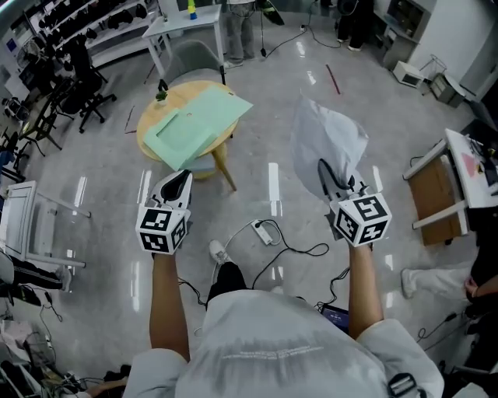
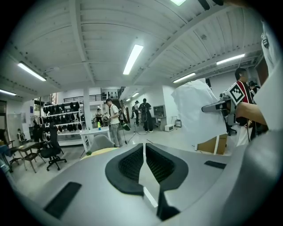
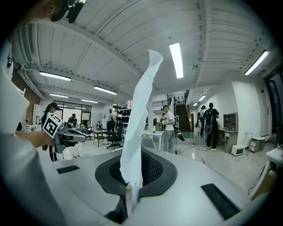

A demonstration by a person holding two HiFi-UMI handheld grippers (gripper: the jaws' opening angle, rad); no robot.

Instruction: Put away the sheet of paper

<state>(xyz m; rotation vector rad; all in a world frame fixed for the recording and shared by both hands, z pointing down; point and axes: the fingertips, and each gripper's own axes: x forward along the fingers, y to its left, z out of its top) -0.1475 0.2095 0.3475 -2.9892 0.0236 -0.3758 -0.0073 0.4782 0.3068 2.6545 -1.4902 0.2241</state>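
Note:
My right gripper (image 1: 325,175) is shut on a white sheet of paper (image 1: 331,144) and holds it in the air at chest height. In the right gripper view the paper (image 3: 139,128) rises as a narrow curled strip from between the closed jaws of the right gripper (image 3: 131,181). The left gripper view shows the same sheet (image 2: 196,114) hanging at the right. My left gripper (image 1: 180,180) stands to the left at the same height, and its jaws look shut with nothing between them (image 2: 144,152). Ahead on the floor stands a round wooden table (image 1: 152,128) with a pale green folder (image 1: 194,120) on it.
A power strip and cables (image 1: 264,232) lie on the floor by my feet. At the right is a desk with a brown side panel (image 1: 440,190). Office chairs (image 1: 78,85) and shelving are at the far left, and a white table (image 1: 183,23) stands behind the round one. People stand at the back.

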